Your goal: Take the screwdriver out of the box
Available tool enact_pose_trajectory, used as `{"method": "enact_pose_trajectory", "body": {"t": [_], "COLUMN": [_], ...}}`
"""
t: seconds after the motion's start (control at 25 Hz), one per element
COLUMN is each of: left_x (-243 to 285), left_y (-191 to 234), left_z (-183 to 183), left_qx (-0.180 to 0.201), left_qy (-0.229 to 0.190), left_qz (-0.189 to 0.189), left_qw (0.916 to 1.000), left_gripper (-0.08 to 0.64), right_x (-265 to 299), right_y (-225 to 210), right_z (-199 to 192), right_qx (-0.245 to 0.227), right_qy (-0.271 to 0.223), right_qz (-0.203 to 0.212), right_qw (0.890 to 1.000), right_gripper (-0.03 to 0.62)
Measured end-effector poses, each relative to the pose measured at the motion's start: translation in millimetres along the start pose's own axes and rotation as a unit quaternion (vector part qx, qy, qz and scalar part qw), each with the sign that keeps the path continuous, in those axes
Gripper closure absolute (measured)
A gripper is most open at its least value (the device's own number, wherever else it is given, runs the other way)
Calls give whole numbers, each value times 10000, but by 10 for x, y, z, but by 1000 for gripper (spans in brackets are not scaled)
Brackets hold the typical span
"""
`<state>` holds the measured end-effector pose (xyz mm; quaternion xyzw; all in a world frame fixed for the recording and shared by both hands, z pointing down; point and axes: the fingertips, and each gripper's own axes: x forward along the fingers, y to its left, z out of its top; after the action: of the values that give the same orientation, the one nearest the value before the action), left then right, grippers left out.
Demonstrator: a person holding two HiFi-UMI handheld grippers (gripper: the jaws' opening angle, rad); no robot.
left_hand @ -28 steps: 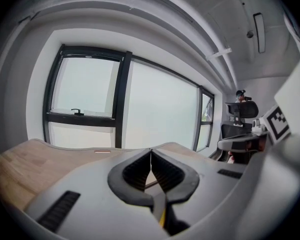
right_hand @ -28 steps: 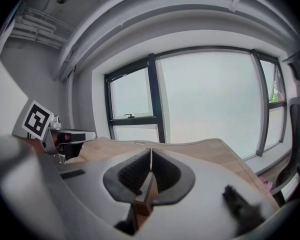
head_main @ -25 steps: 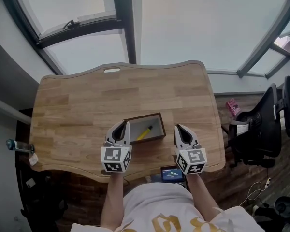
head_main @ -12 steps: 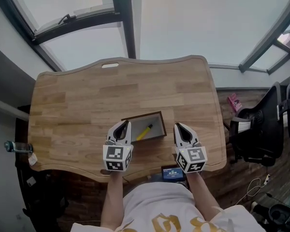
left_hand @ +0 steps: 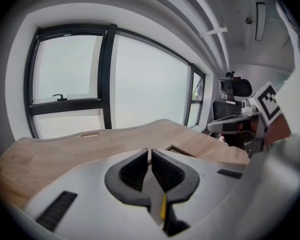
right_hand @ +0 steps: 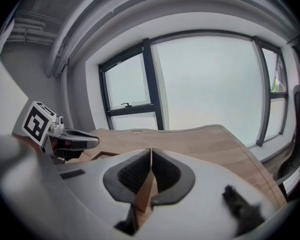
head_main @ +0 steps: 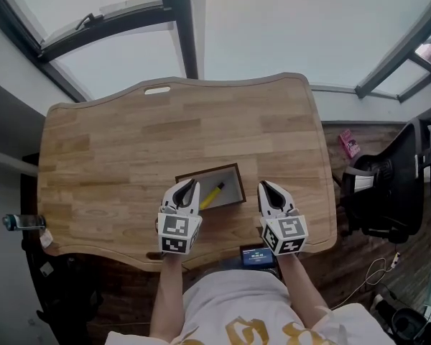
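A shallow dark-rimmed box lies on the wooden table, near its front edge. In it a yellow-handled screwdriver lies slantwise. My left gripper is shut and empty, its tip over the box's near left corner. In the left gripper view the jaws meet, with the box rim just beyond them. My right gripper is also shut and empty, to the right of the box above bare table. Its jaws are closed in the right gripper view, where the left gripper shows at the left.
A small device with a lit screen sits below the table's front edge by the person's body. A black office chair stands to the right of the table. A bottle is at the left edge. Large windows lie behind the table.
Both grippers have sunk a little toward the table. The left gripper's tip has come over the box's near left corner. Both stay shut.
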<state>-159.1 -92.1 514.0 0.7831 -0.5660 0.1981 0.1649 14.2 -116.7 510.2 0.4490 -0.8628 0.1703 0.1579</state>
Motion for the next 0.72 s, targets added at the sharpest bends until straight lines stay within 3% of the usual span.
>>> {"method": "enact_pose_trajectory", "body": {"t": [0.24, 0.44, 0.72], "left_x": [197, 351, 488], "left_y": [-158, -319, -396], "left_z": [-133, -339, -495], "left_qx": [151, 251, 317], "left_qy": [466, 1171, 1726], "left_qz": [-460, -910, -1182], "left_qw": [9977, 9886, 9774], "left_gripper": [545, 545, 545], "right_x": [111, 218, 393], "right_y": [-27, -118, -195], "right_z": [-56, -180, -292], "right_qx": [58, 112, 68], "right_qy": [104, 285, 502], "right_qz": [118, 141, 293], "right_qw": [9999, 9994, 9983], "right_gripper": [560, 560, 560]}}
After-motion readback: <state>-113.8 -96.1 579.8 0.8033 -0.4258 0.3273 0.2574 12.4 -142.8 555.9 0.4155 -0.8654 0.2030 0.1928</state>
